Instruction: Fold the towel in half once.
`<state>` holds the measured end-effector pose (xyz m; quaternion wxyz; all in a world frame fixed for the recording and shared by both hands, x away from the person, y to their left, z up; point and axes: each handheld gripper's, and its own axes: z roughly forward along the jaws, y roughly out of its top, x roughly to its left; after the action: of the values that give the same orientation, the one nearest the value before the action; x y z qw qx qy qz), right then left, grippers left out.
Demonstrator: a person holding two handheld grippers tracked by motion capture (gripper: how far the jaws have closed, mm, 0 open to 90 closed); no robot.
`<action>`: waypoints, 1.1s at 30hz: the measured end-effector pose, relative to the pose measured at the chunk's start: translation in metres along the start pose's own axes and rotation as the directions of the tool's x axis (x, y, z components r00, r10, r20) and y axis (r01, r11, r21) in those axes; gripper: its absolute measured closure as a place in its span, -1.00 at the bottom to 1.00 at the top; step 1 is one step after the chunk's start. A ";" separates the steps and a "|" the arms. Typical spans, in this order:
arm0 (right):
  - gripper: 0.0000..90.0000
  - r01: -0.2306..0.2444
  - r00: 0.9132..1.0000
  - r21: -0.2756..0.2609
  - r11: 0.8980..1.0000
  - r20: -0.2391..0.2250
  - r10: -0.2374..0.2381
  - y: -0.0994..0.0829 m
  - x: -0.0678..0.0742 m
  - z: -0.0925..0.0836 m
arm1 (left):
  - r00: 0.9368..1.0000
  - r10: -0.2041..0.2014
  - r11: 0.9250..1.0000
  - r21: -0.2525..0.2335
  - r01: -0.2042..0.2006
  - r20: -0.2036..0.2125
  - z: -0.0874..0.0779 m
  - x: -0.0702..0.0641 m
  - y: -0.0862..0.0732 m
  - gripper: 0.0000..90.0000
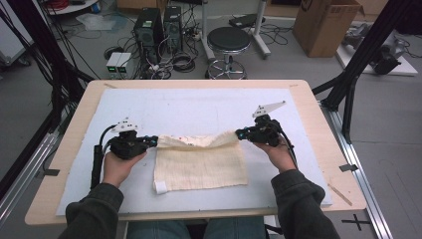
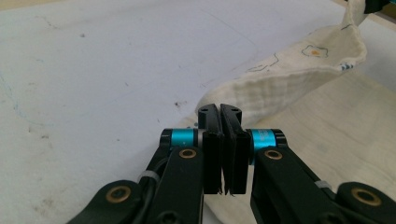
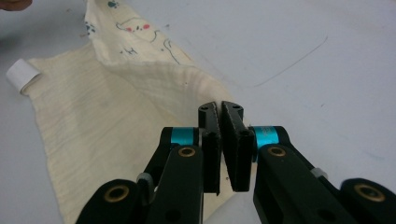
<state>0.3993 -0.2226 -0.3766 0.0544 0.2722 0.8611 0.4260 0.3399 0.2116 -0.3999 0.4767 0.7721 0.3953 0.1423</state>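
From above, the person sat at the table point(image 1: 318, 164) with a gripper in each hand. The left gripper point(image 1: 153, 141) had its jaws clamped on the far left corner of a cream cloth point(image 1: 199, 167), and the right gripper point(image 1: 240, 133) was clamped on the far right corner. The cloth lay on the pale mat point(image 1: 199, 107) in the middle of the table, its far edge lifted and sagging between the two grippers, its near part flat with a small white tag point(image 1: 160, 187) at the near left corner.

In the left gripper view, the jaws were pressed tight together on a thin pinch of cloth point(image 2: 289, 79), and the lifted flap curled away, showing little printed figures.

In the right gripper view, the jaws were likewise closed on the cloth's edge point(image 3: 140, 93), the flap rising off towards the tag point(image 3: 21, 74).

To my eye, both grips looked shallow. If the hands pulled apart too hard, a corner could slip free; if one hand ran ahead, the fold would likely land crooked.
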 end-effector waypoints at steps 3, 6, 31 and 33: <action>0.91 -0.015 1.000 0.008 1.000 -0.011 0.015 -0.008 0.003 -0.001 | 1.000 0.013 1.000 0.004 -0.013 0.010 -0.004 -0.004 -0.004 0.93; 0.91 -0.006 1.000 0.007 1.000 -0.017 0.006 -0.013 0.007 -0.003 | 1.000 0.025 1.000 0.011 -0.025 0.005 -0.007 -0.007 -0.006 0.93; 0.91 0.010 0.998 0.044 0.999 -0.062 -0.007 -0.050 0.032 -0.007 | 0.994 0.076 0.995 0.062 -0.081 0.084 -0.021 -0.026 -0.043 0.93; 0.91 0.007 0.998 0.055 0.998 -0.063 -0.004 -0.054 0.034 -0.006 | 0.993 0.078 0.994 0.064 -0.084 0.089 -0.022 -0.028 -0.045 0.93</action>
<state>0.3461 -0.2362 -0.4090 0.0208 0.2575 0.8745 0.4105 0.2874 0.2152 -0.4229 0.4607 0.8087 0.3472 0.1144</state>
